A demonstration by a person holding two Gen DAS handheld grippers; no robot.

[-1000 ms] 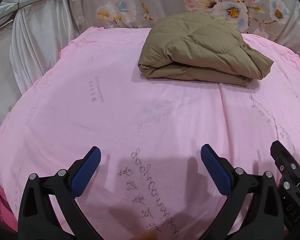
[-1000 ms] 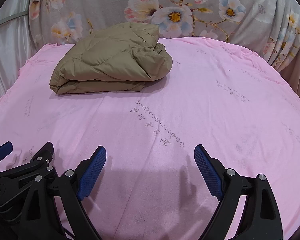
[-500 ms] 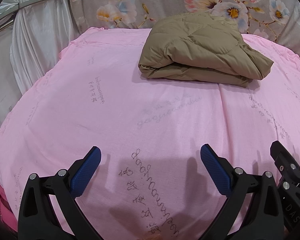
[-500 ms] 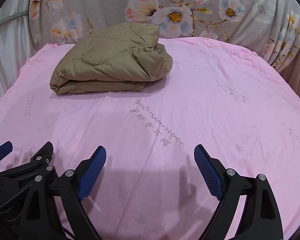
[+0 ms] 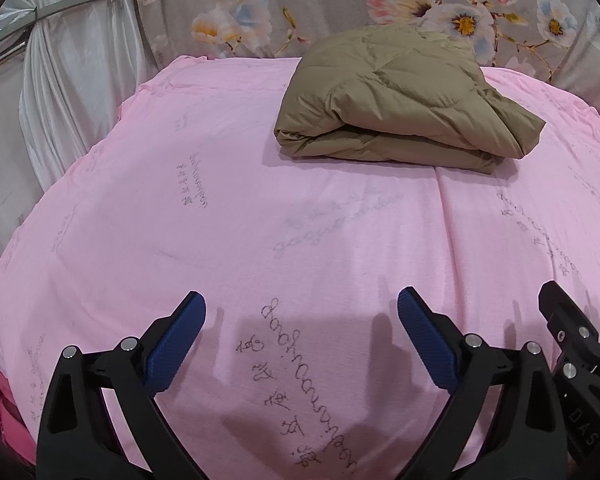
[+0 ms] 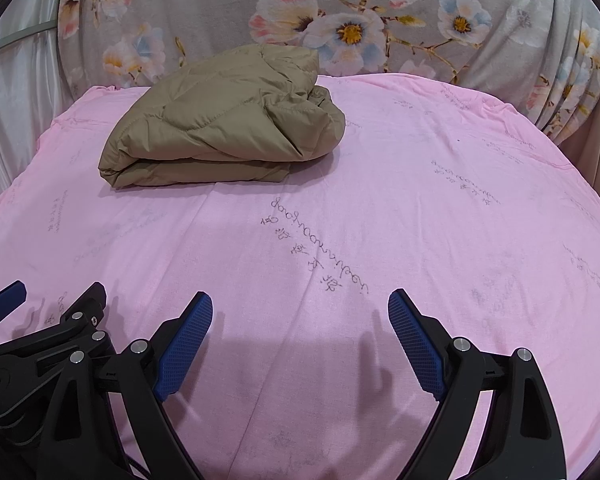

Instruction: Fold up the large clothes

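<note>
Hovering low over the bed, the left gripper (image 5: pixel 300 320) is spreading its fingers wide and gripping nothing; its black angular arms are ending in ribbed blue rubber pads (image 5: pixel 176 344). The right gripper (image 6: pixel 300 320) is sitting just beside it, equally wide apart and empty-handed. Beneath both, a pink sheet (image 6: pixel 420 208) of fine woven cotton is lying mostly smooth, printed with faded cursive lettering. Farther back, well apart from both grippers, the tan quilted jacket (image 5: pixel 396 100) is resting as a puffy folded bundle with stitched diamond panels and rounded edges. Behind it, a grey floral fabric (image 6: pixel 340 8) is hanging in soft folds.
</note>
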